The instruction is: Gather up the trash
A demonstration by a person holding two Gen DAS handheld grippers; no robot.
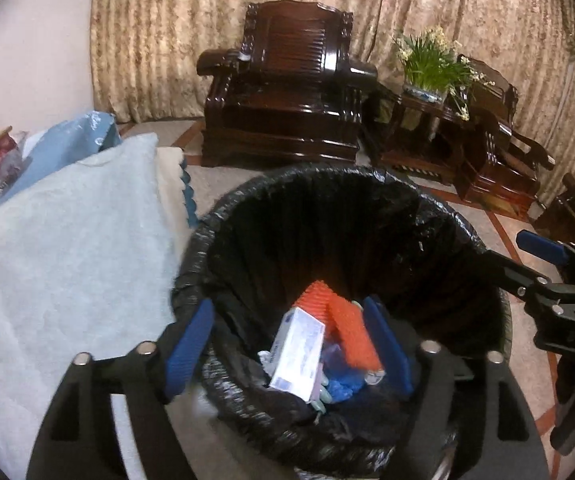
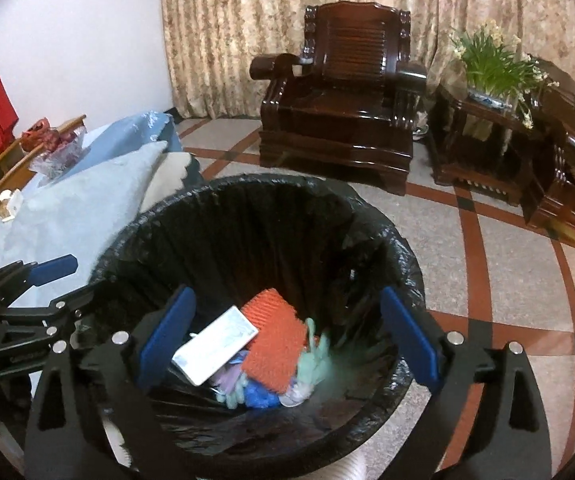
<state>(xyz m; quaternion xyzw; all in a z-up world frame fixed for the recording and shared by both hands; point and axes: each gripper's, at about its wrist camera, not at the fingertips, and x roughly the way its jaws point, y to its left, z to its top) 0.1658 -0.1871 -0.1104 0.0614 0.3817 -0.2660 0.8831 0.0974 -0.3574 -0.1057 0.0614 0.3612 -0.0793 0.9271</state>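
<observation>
Room: we note beige patterned curtains, dark carved wooden armchair, speckled red-banded floor.
Bin: black-lined round trash bin holds white box, orange ridged pad.
Tools: left gripper, right gripper both spread, empty, above bin.

White box label unreadable, green glove motion-blurred, bin base cut off

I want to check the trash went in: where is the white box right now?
The white box lies at the bottom of the black-lined trash bin, left of centre in the right wrist view, leaning against the orange ridged piece above crumpled gloves.
</observation>
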